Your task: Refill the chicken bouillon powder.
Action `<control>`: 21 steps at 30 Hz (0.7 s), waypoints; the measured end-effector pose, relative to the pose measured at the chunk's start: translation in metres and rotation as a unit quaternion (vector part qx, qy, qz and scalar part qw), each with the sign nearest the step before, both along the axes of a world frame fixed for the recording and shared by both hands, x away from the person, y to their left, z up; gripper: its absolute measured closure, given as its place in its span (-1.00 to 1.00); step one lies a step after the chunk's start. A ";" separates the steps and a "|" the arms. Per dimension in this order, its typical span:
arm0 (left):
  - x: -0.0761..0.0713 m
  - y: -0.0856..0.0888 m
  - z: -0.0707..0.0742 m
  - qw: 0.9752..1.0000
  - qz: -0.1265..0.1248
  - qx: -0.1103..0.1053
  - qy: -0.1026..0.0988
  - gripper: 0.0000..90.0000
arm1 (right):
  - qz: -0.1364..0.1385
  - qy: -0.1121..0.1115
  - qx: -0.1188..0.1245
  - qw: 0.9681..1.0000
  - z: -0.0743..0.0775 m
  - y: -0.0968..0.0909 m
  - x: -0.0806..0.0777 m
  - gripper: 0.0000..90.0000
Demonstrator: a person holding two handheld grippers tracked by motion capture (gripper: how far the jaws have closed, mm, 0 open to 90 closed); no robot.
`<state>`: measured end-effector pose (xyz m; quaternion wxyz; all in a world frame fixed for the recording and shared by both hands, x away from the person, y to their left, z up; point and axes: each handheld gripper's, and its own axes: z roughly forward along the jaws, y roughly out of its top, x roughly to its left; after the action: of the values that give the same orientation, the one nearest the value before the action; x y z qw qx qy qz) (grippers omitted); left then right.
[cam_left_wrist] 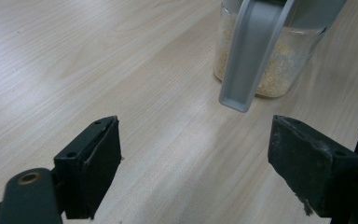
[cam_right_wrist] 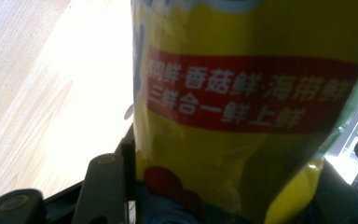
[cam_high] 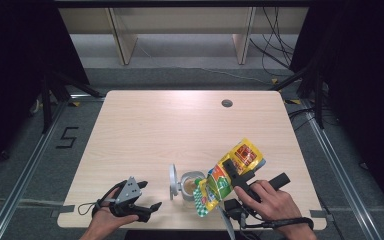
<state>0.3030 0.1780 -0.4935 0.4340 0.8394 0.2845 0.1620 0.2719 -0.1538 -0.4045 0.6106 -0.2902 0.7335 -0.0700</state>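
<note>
Table (cam_high: 145, 125): pale wood, grey floor | left fingers (cam_left_wrist: 193, 154): wide open, empty | right fingers (cam_high: 232, 175): clamp yellow pouch (cam_high: 230, 172) over jar (cam_high: 190, 185)

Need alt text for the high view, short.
The right gripper tilts a yellow printed foil pouch over an open glass jar of tan granules near the front of the light wooden table. The left gripper rests open beside it.

A light wooden table (cam_high: 145, 125) with a grommet hole (cam_high: 227, 103).
</note>
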 end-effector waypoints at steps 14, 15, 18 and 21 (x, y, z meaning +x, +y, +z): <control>0.000 0.001 0.001 1.000 -0.002 0.006 -0.001 -0.63 | 0.009 0.002 -0.011 1.000 -0.001 0.003 0.001 0.13; 0.000 0.001 0.001 1.000 -0.002 0.006 -0.002 -0.63 | 0.003 0.002 -0.004 1.000 -0.002 0.002 0.001 0.13; 0.000 0.001 0.000 1.000 -0.004 0.003 0.003 -0.63 | 0.003 0.002 -0.001 1.000 -0.001 0.000 0.001 0.13; 0.000 0.000 0.000 1.000 -0.004 0.002 0.004 -0.63 | -0.011 0.005 0.012 1.000 -0.002 -0.002 0.000 0.13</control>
<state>0.3031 0.1785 -0.4935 0.4315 0.8419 0.2828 0.1579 0.2716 -0.1553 -0.4068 0.6098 -0.2750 0.7403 -0.0664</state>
